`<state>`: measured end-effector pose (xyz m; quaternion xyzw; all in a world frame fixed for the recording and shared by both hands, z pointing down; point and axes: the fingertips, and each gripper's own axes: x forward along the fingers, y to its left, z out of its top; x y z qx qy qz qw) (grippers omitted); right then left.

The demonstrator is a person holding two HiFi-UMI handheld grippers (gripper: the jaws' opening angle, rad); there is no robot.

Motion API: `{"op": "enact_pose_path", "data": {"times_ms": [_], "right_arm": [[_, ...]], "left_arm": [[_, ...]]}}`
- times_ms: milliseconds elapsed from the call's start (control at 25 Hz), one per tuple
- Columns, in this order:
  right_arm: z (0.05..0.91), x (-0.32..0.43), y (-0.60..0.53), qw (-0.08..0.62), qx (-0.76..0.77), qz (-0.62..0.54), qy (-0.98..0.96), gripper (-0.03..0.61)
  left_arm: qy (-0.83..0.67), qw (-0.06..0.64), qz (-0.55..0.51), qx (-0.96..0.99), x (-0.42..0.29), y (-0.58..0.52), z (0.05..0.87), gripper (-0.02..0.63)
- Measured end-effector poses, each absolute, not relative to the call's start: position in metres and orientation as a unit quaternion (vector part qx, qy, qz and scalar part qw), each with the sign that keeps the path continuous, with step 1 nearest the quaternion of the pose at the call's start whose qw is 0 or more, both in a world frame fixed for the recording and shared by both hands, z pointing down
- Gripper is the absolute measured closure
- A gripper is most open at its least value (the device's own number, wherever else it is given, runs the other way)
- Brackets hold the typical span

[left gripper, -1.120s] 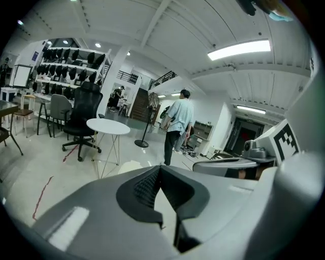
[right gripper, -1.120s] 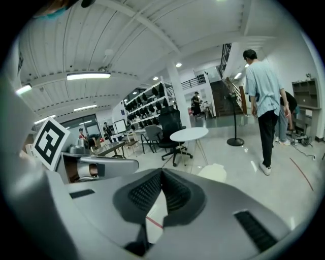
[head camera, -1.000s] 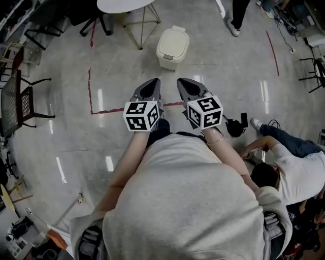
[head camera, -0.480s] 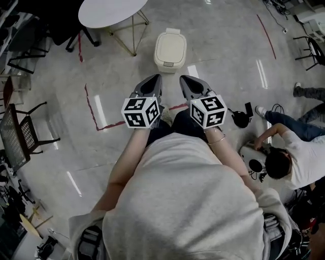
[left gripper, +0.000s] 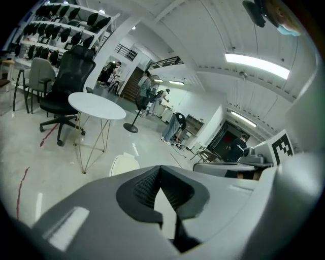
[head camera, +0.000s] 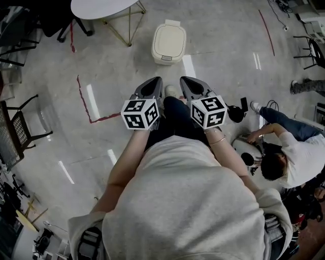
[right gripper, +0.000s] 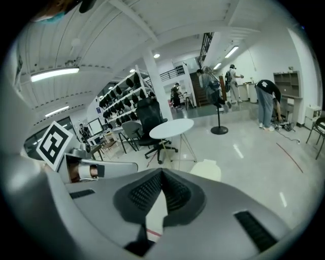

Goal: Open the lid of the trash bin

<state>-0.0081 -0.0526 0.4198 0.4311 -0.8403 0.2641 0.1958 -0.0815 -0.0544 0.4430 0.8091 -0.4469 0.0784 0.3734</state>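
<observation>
The trash bin (head camera: 169,43) is a cream plastic box with its lid down, standing on the grey floor ahead of me. It also shows low in the left gripper view as the trash bin (left gripper: 123,163), and in the right gripper view as the trash bin (right gripper: 207,169). My left gripper (head camera: 154,81) and right gripper (head camera: 185,81) are held side by side in front of my body, well short of the bin. In each gripper view the jaws meet at the tips with nothing between them: left gripper (left gripper: 160,167), right gripper (right gripper: 162,171).
A round white table (head camera: 101,7) on thin legs stands left of the bin, with a black office chair (left gripper: 68,84) behind it. Black mesh chairs (head camera: 20,127) line the left. A person (head camera: 284,157) crouches on the floor at the right among gear. Red tape (head camera: 84,101) marks the floor.
The head view has shifted: the table and red tape have slid up and left, and the crouching person shows closer. Both grippers keep the same shut pose, side by side.
</observation>
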Motion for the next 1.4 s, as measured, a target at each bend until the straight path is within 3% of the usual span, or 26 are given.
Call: {"op": "enact_pose_path", "data": {"times_ms": [920,1400], "right_arm": [[0.522,0.004,-0.121,0.277,0.360,0.276,-0.847,0.571],[0.621,-0.015,-0.107,0.311,0.322,0.345,-0.825,0.572]], "left_arm": [[-0.467,0.444,0.119,0.755,-0.076,-0.092,0.551,0.609],[-0.472,0.481,0.130,0.728,-0.071,-0.110,0.640,0.609]]}}
